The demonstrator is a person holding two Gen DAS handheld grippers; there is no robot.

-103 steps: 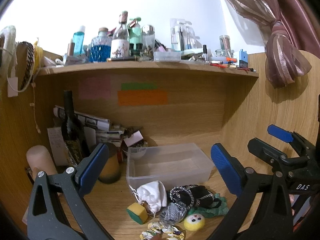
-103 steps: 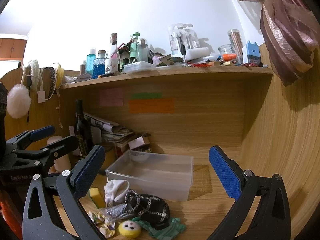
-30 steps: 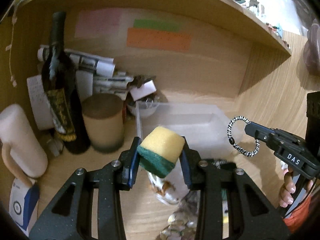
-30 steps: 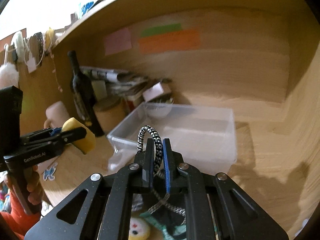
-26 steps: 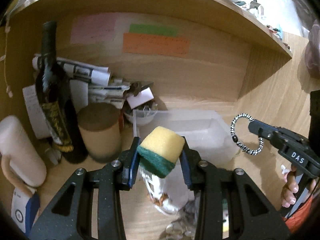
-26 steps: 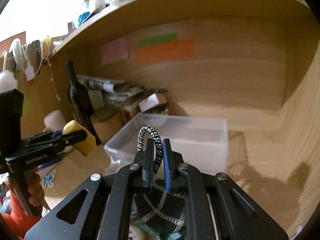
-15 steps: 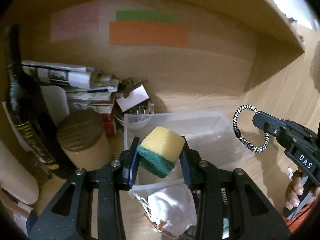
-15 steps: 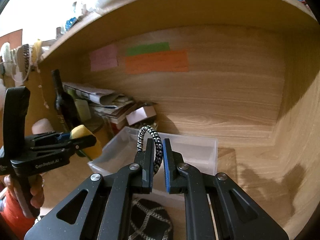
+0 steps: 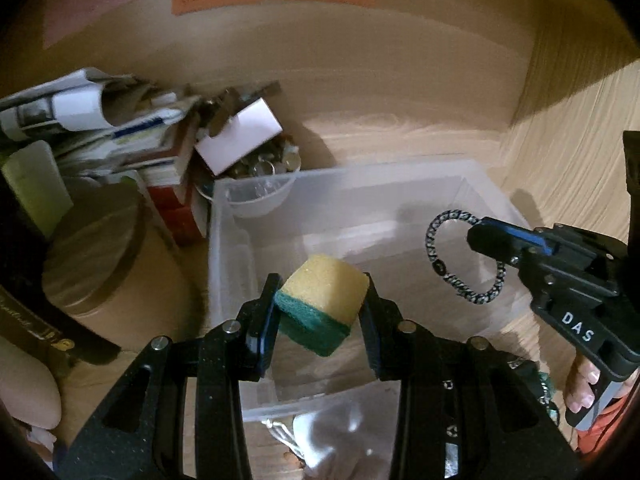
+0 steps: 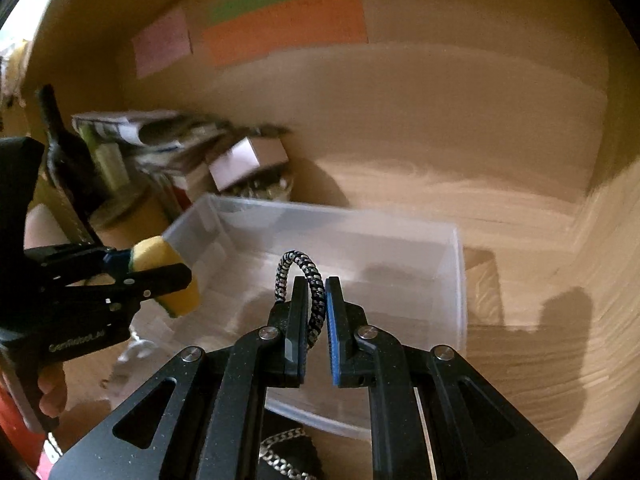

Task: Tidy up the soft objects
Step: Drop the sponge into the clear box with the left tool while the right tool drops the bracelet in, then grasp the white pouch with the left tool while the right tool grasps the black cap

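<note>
My left gripper (image 9: 320, 312) is shut on a yellow and green sponge (image 9: 320, 304) and holds it above the near left part of a clear plastic bin (image 9: 224, 248). My right gripper (image 10: 316, 304) is shut on a black and white braided hair tie (image 10: 308, 276) and holds it over the same bin (image 10: 456, 280). In the left wrist view the hair tie (image 9: 464, 264) hangs over the bin's right side. In the right wrist view the sponge (image 10: 168, 276) shows at the left. The bin's inside looks empty.
A white pouch (image 9: 340, 440) and a dark pouch with a chain (image 10: 280, 452) lie in front of the bin. Left of the bin stand a round brown container (image 9: 96, 256), a dark bottle (image 10: 68, 164), stacked papers (image 9: 100, 128) and a bowl of small metal pieces (image 9: 260, 184). Wooden walls enclose the back and right.
Both grippers have moved forward and down towards the bin and now hang over it. Each keeps its hold on its object.
</note>
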